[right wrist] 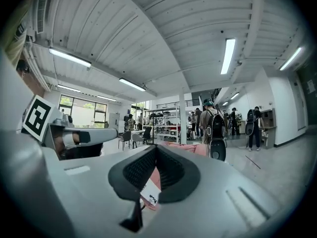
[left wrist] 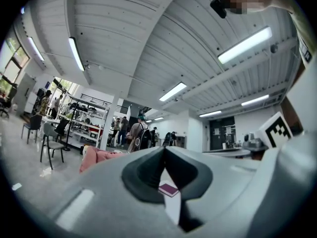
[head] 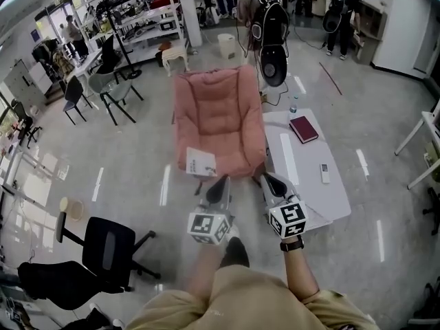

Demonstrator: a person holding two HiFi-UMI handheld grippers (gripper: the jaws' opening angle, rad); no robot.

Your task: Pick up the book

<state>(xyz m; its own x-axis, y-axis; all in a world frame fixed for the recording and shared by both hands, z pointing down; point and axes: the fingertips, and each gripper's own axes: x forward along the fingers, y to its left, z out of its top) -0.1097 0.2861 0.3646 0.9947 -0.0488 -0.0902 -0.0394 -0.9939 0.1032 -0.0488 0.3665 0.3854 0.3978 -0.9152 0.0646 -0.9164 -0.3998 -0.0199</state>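
Note:
A white book (head: 201,161) lies on the front edge of the pink armchair (head: 220,119). A dark red book (head: 303,128) lies on the low white table (head: 295,184) to the right. Both grippers are held level in front of me, short of the chair. My left gripper (head: 221,181) is shut and empty, and past its closed jaws the left gripper view shows the dark red book (left wrist: 168,189). My right gripper (head: 269,179) is shut and empty too. The white book (right wrist: 150,194) and the pink armchair (right wrist: 183,148) show beyond its tips in the right gripper view.
A white remote (head: 325,173) lies on the table and a small bottle (head: 293,107) stands at its far end. A black office chair (head: 103,243) stands at my left. A person with a black backpack (head: 268,19) stands behind the armchair, near shelves (head: 148,19).

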